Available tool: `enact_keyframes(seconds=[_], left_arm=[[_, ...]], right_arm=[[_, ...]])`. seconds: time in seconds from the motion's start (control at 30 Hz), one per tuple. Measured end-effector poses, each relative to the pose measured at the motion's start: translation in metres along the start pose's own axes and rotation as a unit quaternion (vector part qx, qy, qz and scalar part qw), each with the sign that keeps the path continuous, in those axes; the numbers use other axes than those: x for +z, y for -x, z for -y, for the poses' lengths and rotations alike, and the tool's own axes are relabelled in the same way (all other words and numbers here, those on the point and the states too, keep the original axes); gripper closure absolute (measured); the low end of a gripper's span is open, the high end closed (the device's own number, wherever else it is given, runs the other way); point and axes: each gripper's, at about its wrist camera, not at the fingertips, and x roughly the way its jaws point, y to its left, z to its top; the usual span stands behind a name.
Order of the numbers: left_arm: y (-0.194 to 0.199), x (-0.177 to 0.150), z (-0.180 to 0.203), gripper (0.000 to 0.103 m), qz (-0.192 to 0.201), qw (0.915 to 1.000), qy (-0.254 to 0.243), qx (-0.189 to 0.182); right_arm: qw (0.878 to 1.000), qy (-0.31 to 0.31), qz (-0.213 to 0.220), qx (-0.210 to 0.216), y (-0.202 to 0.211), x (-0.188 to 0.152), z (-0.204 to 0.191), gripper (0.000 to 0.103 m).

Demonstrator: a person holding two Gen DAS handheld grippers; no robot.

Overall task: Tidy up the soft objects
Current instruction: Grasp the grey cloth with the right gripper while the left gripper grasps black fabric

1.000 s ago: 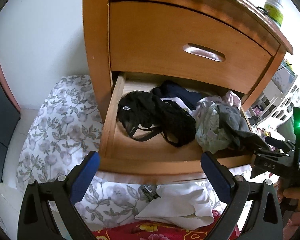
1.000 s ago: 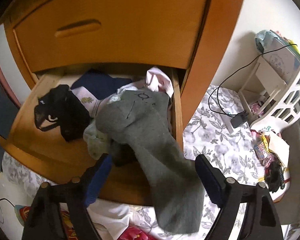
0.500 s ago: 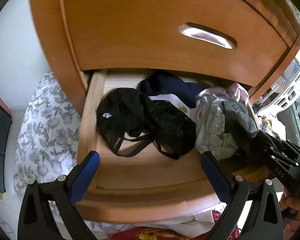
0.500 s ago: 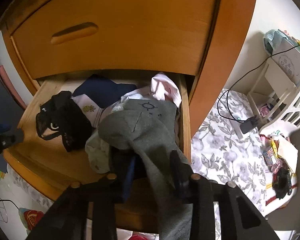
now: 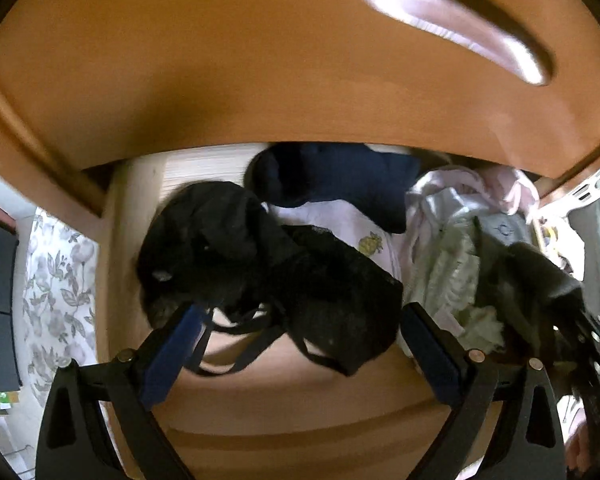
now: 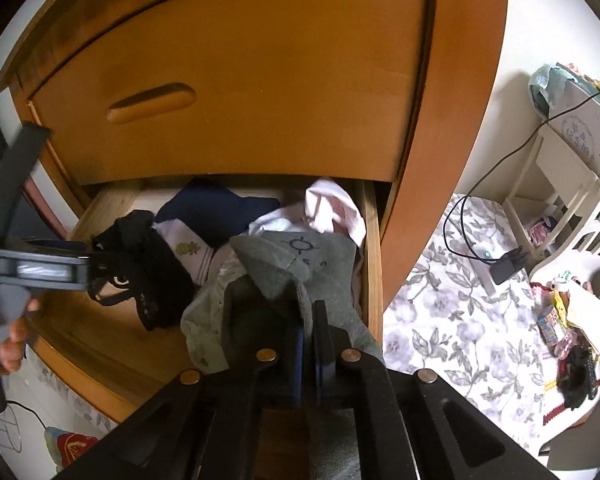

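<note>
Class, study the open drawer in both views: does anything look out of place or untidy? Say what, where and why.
Yes. The grey sock is draped over the front edge of the drawer at its right end, pinched in the shut right gripper. The black underwear lies crumpled, its straps trailing loose on the drawer floor between the fingers of the open left gripper.

Both wrist views look steeply into drawer (image 5: pixel 268 392).

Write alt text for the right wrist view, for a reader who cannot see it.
The right claw is shut on a grey sock draped over the front of an open wooden drawer full of jumbled clothes. At left, the left claw reaches toward a black garment; a floral bedsheet lies to the right.
</note>
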Motion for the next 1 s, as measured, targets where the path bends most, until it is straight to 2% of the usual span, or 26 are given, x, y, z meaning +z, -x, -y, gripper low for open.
enact_keyframes(seconds=[0.2,0.23,0.27,0.47,0.6,0.73,1.0], left_arm=[[-0.027,0.009,0.008,0.030,-0.034,0.9994,0.002,0.005],[-0.030,0.009,0.007,0.040,-0.039,0.9992,0.002,0.002],[-0.031,0.010,0.008,0.044,-0.042,0.9991,0.003,-0.002],[-0.038,0.016,0.013,0.059,-0.050,0.9987,-0.012,-0.001],[-0.035,0.018,0.013,0.070,-0.044,0.9989,-0.013,-0.006],[-0.022,0.016,0.004,0.093,-0.025,0.9995,0.003,-0.018],[0.021,-0.002,-0.009,0.095,0.037,0.9983,0.029,-0.036]], right_arm=[[1.000,0.000,0.006,0.014,0.003,0.003,-0.001,0.099],[1.000,0.000,0.006,0.016,0.003,0.003,0.000,0.099],[1.000,-0.001,0.006,0.016,0.002,0.003,0.001,0.099],[1.000,-0.002,0.003,0.020,0.000,0.003,0.001,0.099],[1.000,-0.002,0.002,0.019,0.002,0.003,-0.001,0.099],[1.000,-0.004,0.004,0.021,0.005,0.001,-0.001,0.099],[0.999,-0.005,0.024,0.021,0.027,0.004,-0.003,0.100]])
